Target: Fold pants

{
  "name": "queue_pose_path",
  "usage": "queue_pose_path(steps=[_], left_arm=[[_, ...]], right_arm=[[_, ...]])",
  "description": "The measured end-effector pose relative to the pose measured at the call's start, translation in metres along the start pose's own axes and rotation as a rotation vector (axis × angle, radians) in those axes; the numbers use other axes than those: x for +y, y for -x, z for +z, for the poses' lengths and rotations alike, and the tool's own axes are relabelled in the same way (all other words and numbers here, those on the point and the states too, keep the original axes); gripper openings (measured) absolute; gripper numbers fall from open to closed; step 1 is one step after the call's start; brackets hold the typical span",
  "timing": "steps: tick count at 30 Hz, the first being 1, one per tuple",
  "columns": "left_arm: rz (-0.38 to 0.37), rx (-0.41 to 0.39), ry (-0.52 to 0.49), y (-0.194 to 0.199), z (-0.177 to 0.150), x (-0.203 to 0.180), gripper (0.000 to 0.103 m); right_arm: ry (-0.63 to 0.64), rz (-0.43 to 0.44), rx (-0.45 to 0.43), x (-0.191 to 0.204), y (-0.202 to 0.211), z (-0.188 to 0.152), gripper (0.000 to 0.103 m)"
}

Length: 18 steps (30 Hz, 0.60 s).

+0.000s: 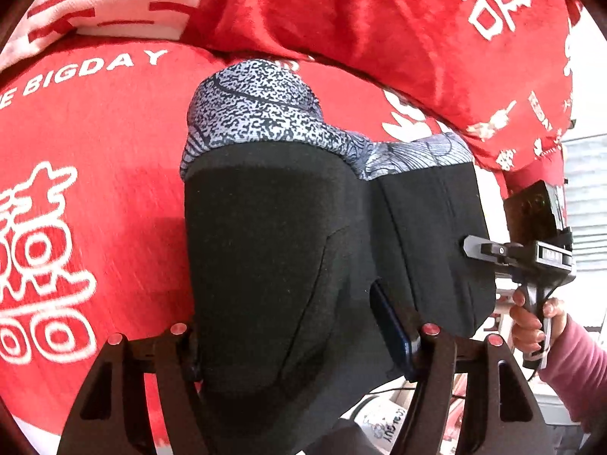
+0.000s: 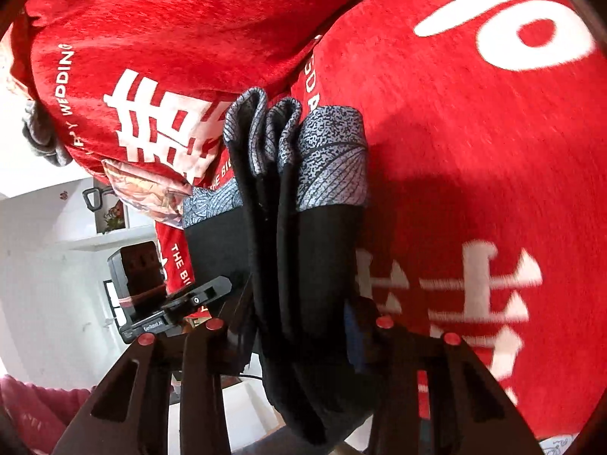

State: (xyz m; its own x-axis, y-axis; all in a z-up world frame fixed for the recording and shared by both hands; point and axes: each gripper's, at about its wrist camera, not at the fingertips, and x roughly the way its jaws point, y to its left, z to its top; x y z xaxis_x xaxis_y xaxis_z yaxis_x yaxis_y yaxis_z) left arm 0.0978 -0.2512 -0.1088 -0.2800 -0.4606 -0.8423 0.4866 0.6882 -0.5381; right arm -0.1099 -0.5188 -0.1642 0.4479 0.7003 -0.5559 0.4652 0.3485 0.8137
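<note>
Black pants (image 1: 280,250) hang bunched, each hand-held gripper, left (image 1: 303,345) and right (image 2: 299,326), clamped on them above the red blanket (image 1: 95,144).

matt black cloth pants (image 1: 280,250), plush red blanket (image 1: 95,121)

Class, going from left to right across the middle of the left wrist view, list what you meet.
Red blanket → black pants shut in the left gripper → right gripper pinching the pants' edge → hand → pink sleeve.
</note>
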Motion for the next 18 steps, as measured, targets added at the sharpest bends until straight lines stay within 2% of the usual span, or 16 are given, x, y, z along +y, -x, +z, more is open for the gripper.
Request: queue_pose_path(steps=[5, 7, 8, 10, 11, 12, 14, 16, 17, 18], left_arm=[[0.001, 0.006, -0.027, -0.006, -0.025, -0.018, 0.071], [0.061, -0.007, -0.038, -0.022, -0.028, -0.022, 0.071], [0.096, -0.012, -0.033, -0.028, -0.030, -0.019, 0.071], [0.179, 0.012, 0.013, -0.042, -0.031, -0.005, 0.071], [0.180, 0.014, 0.036, -0.042, -0.031, 0.003, 0.071], [0.177, 0.006, 0.060, -0.037, -0.030, 0.009, 0.071], [0.223, -0.027, 0.056, -0.022, -0.028, 0.012, 0.071], [0.281, -0.075, 0.046, -0.002, -0.022, 0.013, 0.071], [0.304, -0.099, 0.045, 0.007, -0.018, 0.013, 0.071], [0.328, -0.121, 0.046, 0.015, -0.012, 0.013, 0.071]], right_arm=[[0.004, -0.025, -0.027, -0.012, 0.027, -0.022, 0.042], [0.005, -0.087, -0.035, -0.021, 0.030, -0.026, 0.042], [0.005, -0.156, -0.034, -0.029, 0.029, -0.027, 0.043], [-0.027, -0.239, -0.021, -0.044, 0.023, -0.026, 0.047], [-0.047, -0.272, -0.020, -0.051, 0.020, -0.026, 0.050], [-0.063, -0.274, -0.033, -0.054, 0.022, -0.027, 0.054], [-0.069, -0.289, -0.063, -0.053, 0.027, -0.029, 0.055], [-0.040, -0.362, -0.091, -0.046, 0.034, -0.031, 0.055], [-0.018, -0.412, -0.108, -0.039, 0.039, -0.032, 0.051], [-0.003, -0.434, -0.121, -0.033, 0.042, -0.031, 0.039]])
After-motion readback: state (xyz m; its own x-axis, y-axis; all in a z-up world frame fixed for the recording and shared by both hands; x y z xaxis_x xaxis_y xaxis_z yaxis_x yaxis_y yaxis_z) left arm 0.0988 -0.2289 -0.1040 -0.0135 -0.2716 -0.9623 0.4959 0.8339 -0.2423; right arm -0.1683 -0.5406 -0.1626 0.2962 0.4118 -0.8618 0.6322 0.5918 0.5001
